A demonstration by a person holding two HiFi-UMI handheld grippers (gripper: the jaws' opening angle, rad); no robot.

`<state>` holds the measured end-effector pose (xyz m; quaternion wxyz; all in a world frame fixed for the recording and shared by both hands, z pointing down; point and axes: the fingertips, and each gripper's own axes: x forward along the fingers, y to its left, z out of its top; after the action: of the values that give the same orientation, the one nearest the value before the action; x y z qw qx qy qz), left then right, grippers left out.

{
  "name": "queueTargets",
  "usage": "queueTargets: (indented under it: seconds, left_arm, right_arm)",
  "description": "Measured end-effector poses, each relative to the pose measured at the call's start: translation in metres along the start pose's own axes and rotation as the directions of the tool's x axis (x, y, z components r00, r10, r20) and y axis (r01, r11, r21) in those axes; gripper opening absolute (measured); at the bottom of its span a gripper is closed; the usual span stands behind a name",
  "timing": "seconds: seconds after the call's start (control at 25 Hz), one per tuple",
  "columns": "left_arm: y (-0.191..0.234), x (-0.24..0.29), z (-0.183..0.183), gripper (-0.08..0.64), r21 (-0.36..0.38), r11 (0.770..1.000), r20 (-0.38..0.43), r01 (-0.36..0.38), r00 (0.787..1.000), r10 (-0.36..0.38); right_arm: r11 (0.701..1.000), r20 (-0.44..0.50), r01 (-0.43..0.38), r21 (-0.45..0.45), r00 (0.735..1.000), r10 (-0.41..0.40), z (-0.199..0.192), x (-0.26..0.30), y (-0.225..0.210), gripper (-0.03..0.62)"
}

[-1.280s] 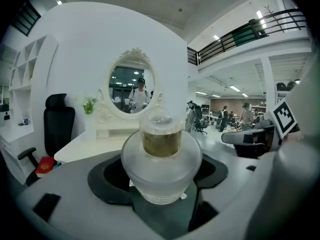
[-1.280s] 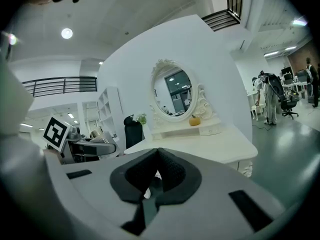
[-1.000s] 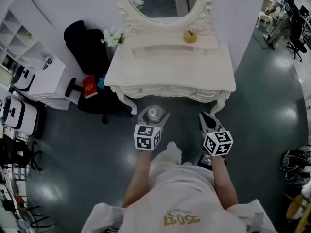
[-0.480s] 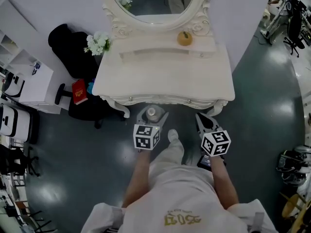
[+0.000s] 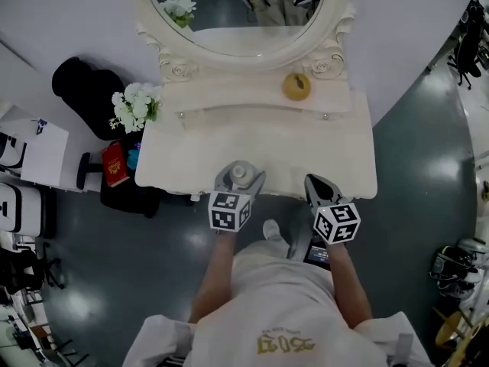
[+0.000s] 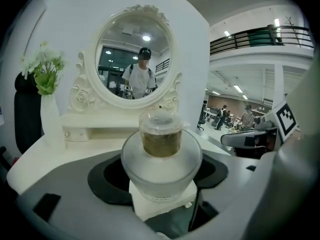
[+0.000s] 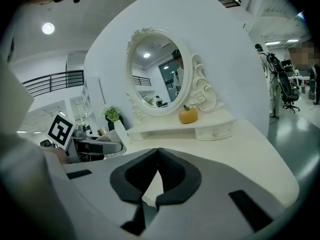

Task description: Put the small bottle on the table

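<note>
**A:** Where's the small bottle [image 6: 161, 153]?

**B:** Upright in the left tool [image 5: 240, 179], whose jaws stand wide and are clamped on its frosted body. It's over the front edge of the bench [image 5: 306, 153], not released.

**A:** And the right tool [image 5: 322, 190]?

**B:** Jaws together with nothing in them, just beside the left one.

**A:** Which step is this?

**B:** The carry, I'd say, close to placing. The next move likely calls for reaching in over bare top, well short of the flowers [image 5: 136, 104] and orange ornament [image 5: 296, 86]. Then lower the bottle until its base rests, and open.
</note>
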<state>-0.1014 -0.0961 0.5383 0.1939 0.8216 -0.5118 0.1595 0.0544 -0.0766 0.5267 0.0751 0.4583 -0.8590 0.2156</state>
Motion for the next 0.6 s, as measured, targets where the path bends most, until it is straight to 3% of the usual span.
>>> queueTargets:
  seconds: [0.24,0.6]
  left_arm:
    - [0.036,0.044,0.019,0.347,0.004,1.000,-0.011,0.019,1.000,-0.019]
    - [0.051,0.075,0.033,0.347,0.008,1.000,-0.021,0.023,1.000,-0.023]
  right_arm:
    - [1.000,0.024,0.029,0.009,0.999,-0.029,0.025,0.047,-0.021,0.012]
    - [0.998,0.044,0.066,0.019,0.997,-0.066,0.045,0.062,-0.051,0.012]
